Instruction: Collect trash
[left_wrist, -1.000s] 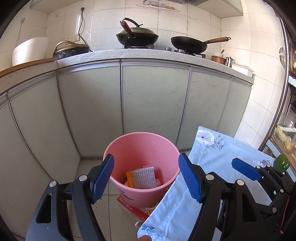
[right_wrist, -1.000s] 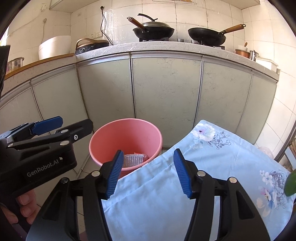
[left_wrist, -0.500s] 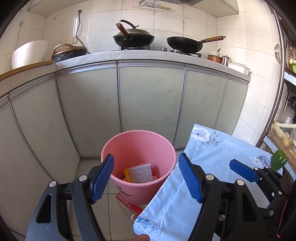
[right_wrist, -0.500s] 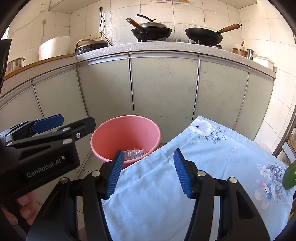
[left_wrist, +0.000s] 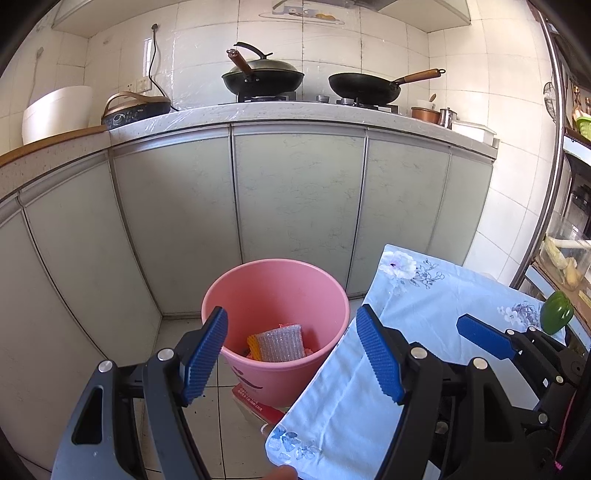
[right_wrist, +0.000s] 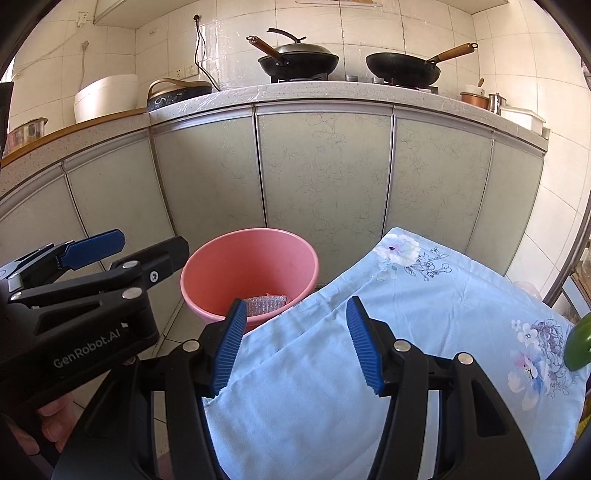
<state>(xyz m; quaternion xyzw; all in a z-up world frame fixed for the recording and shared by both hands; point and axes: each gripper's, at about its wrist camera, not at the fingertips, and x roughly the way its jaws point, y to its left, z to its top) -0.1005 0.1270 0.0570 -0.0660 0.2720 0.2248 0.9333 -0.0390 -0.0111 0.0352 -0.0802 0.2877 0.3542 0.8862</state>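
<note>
Left wrist view: my left gripper hangs with its jaws spread wide and nothing between them. Just past the pads sits the pink bucket on the floor, against the left edge of the cloth-covered table. In the bucket lies the collected trash: a bubble-wrap piece leaning on something orange, below and ahead of the jaws, touching neither.

My right gripper is equally wide and empty, hovering over the table's left edge. From there only the bubble wrap's top shows over the bucket rim.

I judge bubble wrap light, soft and slightly slippery; I would pinch 1 free edge. I see no loose trash on the table; a green pepper sits at its right edge.

Beyond stand the cabinets and 2 woks.
</note>
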